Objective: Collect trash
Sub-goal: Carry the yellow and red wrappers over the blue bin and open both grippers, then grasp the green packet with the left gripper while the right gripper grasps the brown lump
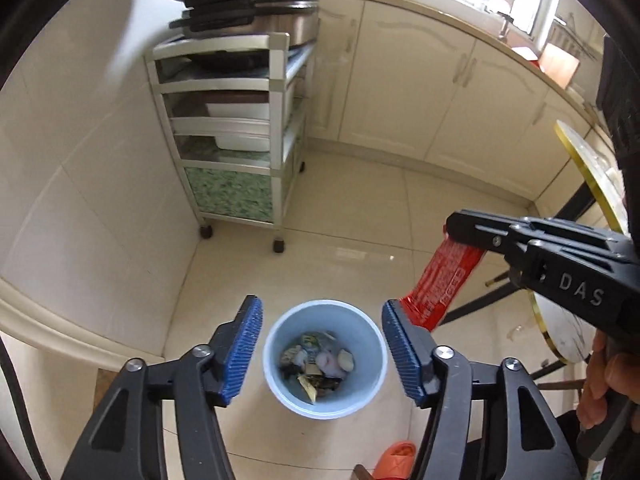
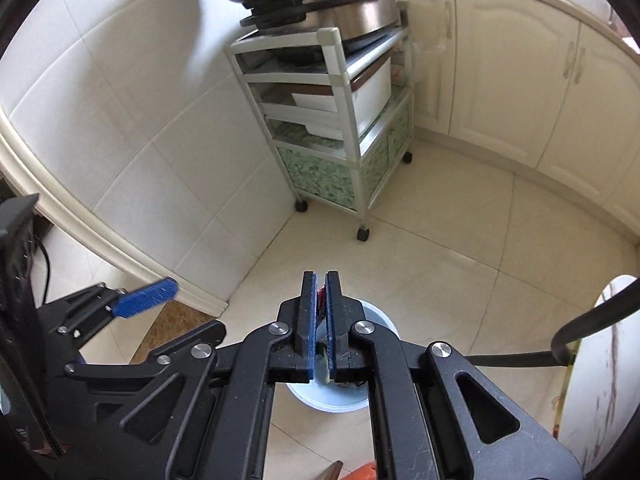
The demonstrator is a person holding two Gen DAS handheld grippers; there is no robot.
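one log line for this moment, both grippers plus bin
left gripper: open, empty | right gripper: shut on red wrapper | blue bin: on floor, trash inside

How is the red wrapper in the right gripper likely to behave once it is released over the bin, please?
The red wrapper looks thin and floppy, hanging limp from the right gripper, so it is probably light and may flutter. Part hangs beside the blue bin, so it could miss.

White letters "DAS" on the black body of the right gripper (image 1: 466, 236), print on red wrapper (image 1: 442, 284) too small to read
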